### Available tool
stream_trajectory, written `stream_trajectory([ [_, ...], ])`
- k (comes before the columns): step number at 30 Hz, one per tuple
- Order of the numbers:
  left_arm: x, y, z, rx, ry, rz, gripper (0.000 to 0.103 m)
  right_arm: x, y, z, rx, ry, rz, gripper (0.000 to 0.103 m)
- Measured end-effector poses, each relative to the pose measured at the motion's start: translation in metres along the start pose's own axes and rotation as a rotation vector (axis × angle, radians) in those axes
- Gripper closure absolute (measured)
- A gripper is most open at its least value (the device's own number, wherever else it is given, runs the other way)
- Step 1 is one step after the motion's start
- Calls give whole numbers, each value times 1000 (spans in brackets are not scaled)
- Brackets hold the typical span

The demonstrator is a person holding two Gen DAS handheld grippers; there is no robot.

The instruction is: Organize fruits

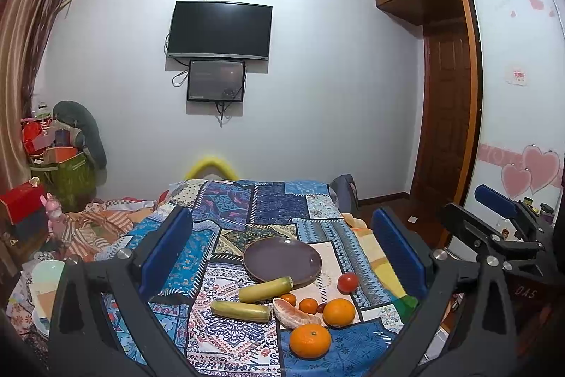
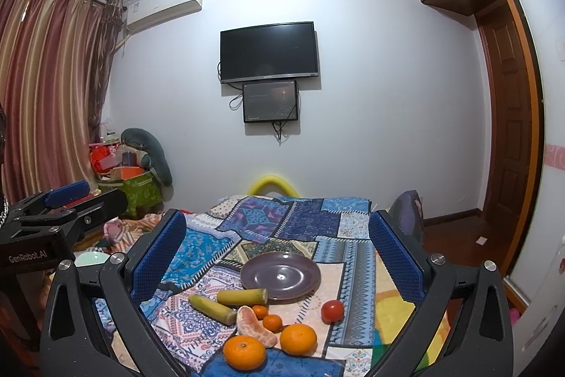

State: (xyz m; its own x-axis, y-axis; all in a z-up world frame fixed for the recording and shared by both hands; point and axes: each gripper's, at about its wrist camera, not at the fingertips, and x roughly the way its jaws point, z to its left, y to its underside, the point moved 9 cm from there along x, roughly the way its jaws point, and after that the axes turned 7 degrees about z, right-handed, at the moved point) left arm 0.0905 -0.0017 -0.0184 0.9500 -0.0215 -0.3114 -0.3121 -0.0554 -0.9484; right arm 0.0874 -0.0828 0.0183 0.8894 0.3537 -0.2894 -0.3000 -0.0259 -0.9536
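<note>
An empty purple plate point(image 1: 282, 259) point(image 2: 280, 276) lies on the patchwork bedspread point(image 1: 279, 204). In front of it sit two yellow-green cane pieces point(image 1: 265, 289) point(image 2: 242, 296), a peeled citrus segment point(image 1: 295, 312) point(image 2: 252, 325), two large oranges point(image 1: 310, 341) point(image 2: 244, 352), two small tangerines point(image 1: 308, 305) point(image 2: 272, 322) and a red tomato point(image 1: 348, 282) point(image 2: 332, 310). My left gripper point(image 1: 280, 257) hovers open above the fruit, holding nothing. My right gripper point(image 2: 277, 257) is also open and empty, off to the right of the left one point(image 2: 67, 200); its blue pad point(image 1: 494, 198) shows in the left wrist view.
A yellow foam arch point(image 1: 211, 165) stands at the bed's far end. Boxes and a green bin point(image 1: 67, 175) crowd the left corner by the curtain. A television point(image 1: 219, 30) hangs on the wall. A wardrobe and door point(image 1: 448, 115) line the right side.
</note>
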Motion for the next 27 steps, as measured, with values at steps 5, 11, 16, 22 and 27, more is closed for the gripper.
stream_trajectory([
  [5, -1, -1, -1, 6, 0, -1, 0, 0, 0, 0, 1, -1, 0, 0],
  [11, -2, -1, -3, 1, 7, 3, 0, -1, -1, 0, 0, 1, -4, 0],
  [16, -3, -2, -4, 6, 8, 0, 0, -3, -2, 0, 3, -1, -7, 0],
  [22, -4, -1, -4, 7, 9, -1, 0, -3, -2, 0, 3, -1, -7, 0],
  [27, -4, -2, -5, 8, 8, -5, 0, -3, -3, 0, 0, -2, -10, 0],
])
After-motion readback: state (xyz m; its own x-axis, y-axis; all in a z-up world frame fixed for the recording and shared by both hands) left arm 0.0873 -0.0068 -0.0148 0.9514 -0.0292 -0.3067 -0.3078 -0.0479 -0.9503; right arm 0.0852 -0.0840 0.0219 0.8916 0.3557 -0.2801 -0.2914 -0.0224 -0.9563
